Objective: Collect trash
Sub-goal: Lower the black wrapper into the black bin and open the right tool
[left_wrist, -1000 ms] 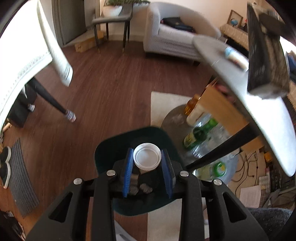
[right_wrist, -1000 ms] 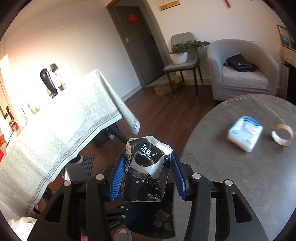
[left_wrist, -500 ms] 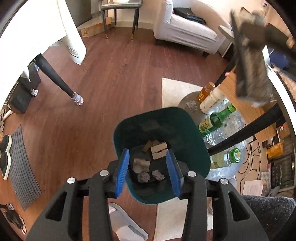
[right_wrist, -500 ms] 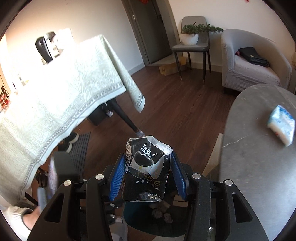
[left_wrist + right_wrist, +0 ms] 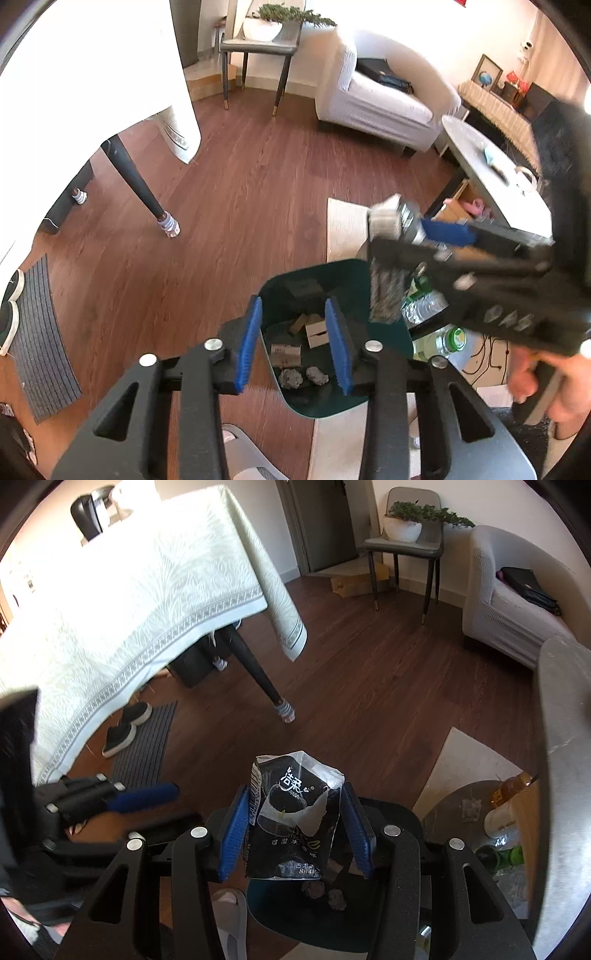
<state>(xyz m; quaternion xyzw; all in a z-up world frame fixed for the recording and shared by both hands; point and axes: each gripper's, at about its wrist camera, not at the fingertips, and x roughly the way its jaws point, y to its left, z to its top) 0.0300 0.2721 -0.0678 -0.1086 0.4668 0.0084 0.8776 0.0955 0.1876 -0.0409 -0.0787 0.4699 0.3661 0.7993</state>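
A dark green bin (image 5: 321,402) stands on the floor with crumpled paper balls (image 5: 291,378) and small cardboard boxes (image 5: 317,332) inside. My left gripper (image 5: 293,314) hangs just above it; its jaws are closing with nothing between the blue pads. My right gripper (image 5: 293,797) is shut on a black plastic wrapper (image 5: 295,823) with white print, held above the bin (image 5: 273,908). In the left wrist view the right gripper (image 5: 424,236) reaches in from the right with the wrapper (image 5: 386,291) dangling over the bin's right rim. The left gripper (image 5: 147,797) shows at the left of the right wrist view.
Several bottles (image 5: 424,306) lie right of the bin under a round grey table (image 5: 491,173). A cloth-covered table (image 5: 110,590) with a dark leg (image 5: 136,184) stands to the left. A slipper (image 5: 251,458), pale rug (image 5: 343,225), doormat (image 5: 147,746) and armchair (image 5: 376,99) are around.
The white cap held in my left gripper a second ago is gone from its jaws. My right gripper has come down with the wrapper over the bin, into the left view.
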